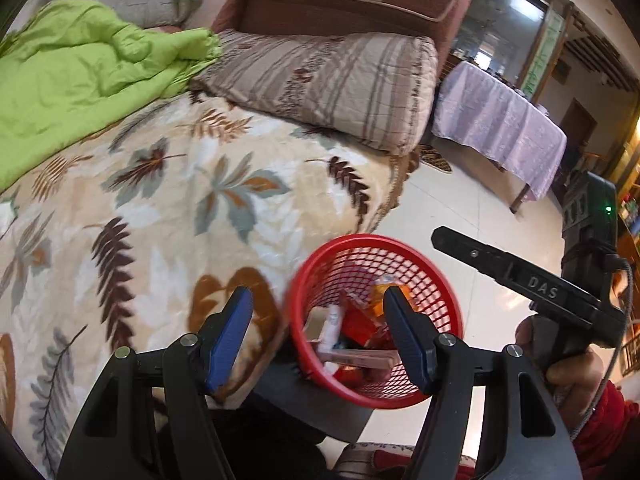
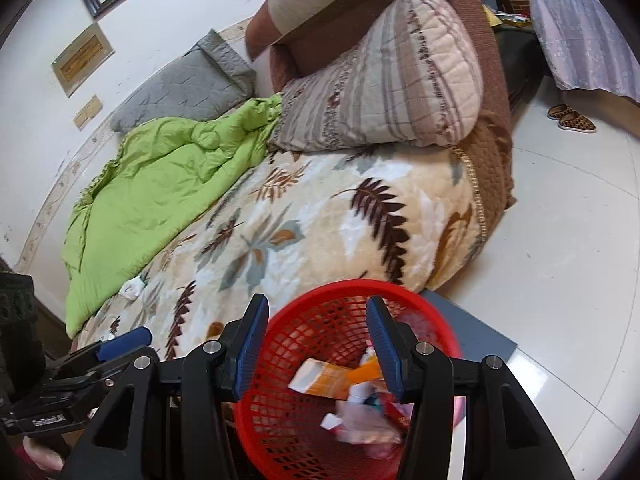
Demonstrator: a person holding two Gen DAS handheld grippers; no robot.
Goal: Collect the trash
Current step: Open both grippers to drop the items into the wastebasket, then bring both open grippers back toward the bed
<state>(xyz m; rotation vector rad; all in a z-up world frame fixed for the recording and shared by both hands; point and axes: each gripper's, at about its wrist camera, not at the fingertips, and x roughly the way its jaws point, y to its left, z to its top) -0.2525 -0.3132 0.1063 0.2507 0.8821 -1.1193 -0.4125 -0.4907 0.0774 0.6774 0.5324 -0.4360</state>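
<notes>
A red mesh basket [image 1: 436, 276] stands on the floor by the bed; it also shows in the right wrist view [image 2: 296, 344]. It holds several pieces of trash: orange and red wrappers [image 1: 360, 326], a white tube, a flat box [image 2: 320, 378]. My left gripper [image 1: 318, 300] is open and empty above the bed edge and basket. My right gripper [image 2: 316, 312] is open and empty over the basket. A small white crumpled scrap [image 2: 131, 289] lies on the bed beside the green quilt. The right gripper's body shows in the left wrist view [image 1: 532, 284].
The bed has a leaf-pattern blanket [image 2: 304, 220], a green quilt [image 2: 160, 176], a striped pillow [image 2: 384, 80] and a grey pillow [image 2: 188, 88]. A table with a lilac cloth [image 1: 496, 128] stands on the tiled floor; slippers [image 2: 572, 118] lie near it. A grey mat [image 2: 476, 332] lies under the basket.
</notes>
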